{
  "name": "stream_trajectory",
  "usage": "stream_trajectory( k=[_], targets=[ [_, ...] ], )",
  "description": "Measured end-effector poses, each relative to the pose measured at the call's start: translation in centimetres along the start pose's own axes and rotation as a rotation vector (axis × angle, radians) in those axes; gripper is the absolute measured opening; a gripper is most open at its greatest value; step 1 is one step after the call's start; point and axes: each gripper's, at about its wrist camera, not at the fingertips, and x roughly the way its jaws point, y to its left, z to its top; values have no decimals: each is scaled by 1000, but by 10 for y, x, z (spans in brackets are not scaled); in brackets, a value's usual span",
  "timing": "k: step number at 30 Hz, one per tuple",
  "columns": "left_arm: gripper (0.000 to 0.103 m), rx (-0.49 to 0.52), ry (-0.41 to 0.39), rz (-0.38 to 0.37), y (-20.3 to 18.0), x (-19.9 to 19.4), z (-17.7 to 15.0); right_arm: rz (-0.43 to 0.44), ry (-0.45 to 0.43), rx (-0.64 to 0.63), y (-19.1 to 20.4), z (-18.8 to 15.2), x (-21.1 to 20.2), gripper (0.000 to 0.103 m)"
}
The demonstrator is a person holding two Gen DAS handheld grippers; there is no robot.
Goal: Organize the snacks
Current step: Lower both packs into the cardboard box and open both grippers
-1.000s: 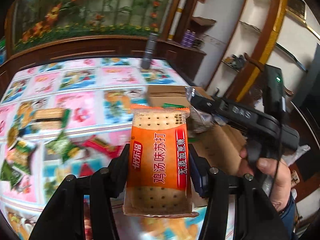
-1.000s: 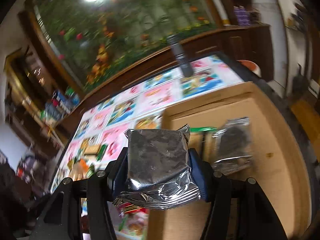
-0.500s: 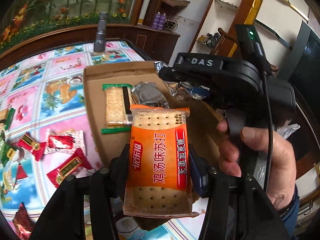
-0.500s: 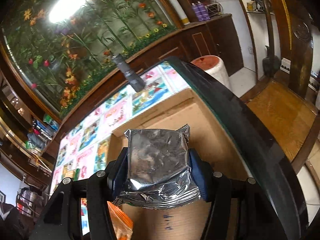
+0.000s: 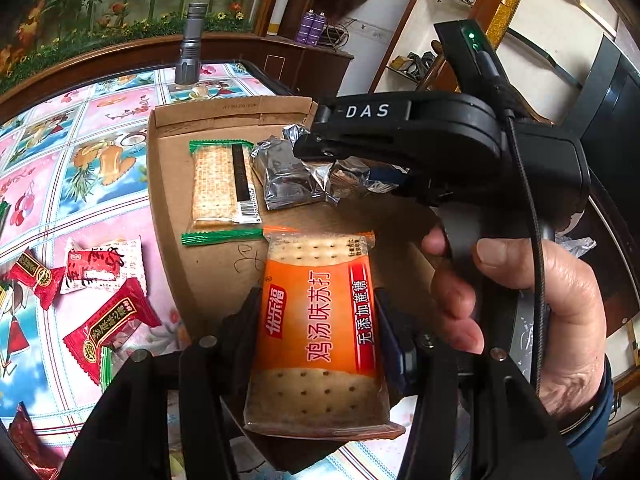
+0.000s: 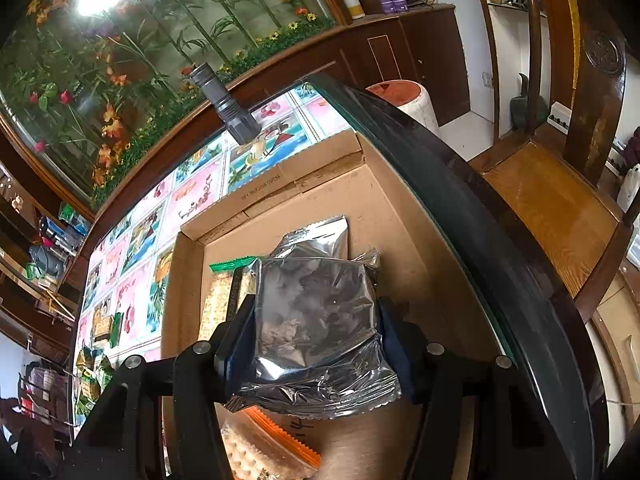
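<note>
My left gripper (image 5: 318,312) is shut on an orange cracker packet (image 5: 320,332), held above the near part of an open cardboard box (image 5: 172,184). In the box lie a green-edged cracker packet (image 5: 220,188) and a silver foil packet (image 5: 288,176). My right gripper (image 6: 316,336) is shut on another silver foil packet (image 6: 316,320), held over the box (image 6: 400,216) above the lying silver packet (image 6: 320,232) and beside the green-edged packet (image 6: 218,300). The right gripper's body (image 5: 420,136) shows in the left wrist view over the box. The orange packet's edge (image 6: 276,436) shows below in the right wrist view.
Red snack packets (image 5: 108,320) lie on the patterned tablecloth (image 5: 80,176) left of the box. A grey flashlight (image 5: 190,46) stands at the table's far edge. The dark table rim (image 6: 460,200) runs right of the box, with a wooden chair (image 6: 560,200) beyond.
Both grippers have moved over the box with their packets still held. The right gripper has come down closer to the packets lying in the box.
</note>
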Motion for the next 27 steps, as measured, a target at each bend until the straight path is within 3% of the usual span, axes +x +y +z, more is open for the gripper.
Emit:
stream_trajectory(
  k=[12, 17, 19, 27],
  targets=[
    [53, -13, -16, -4, 5, 1, 4, -22, 0, -10, 3, 1, 1, 63],
    [60, -20, -34, -12, 6, -5, 6, -18, -12, -7, 4, 2, -3, 66],
    [67, -22, -51, -2, 6, -9, 7, -19, -26, -10, 5, 2, -7, 68],
    [71, -27, -130, 26, 10, -44, 11, 37, -154, -3, 7, 7, -33, 69]
  ],
)
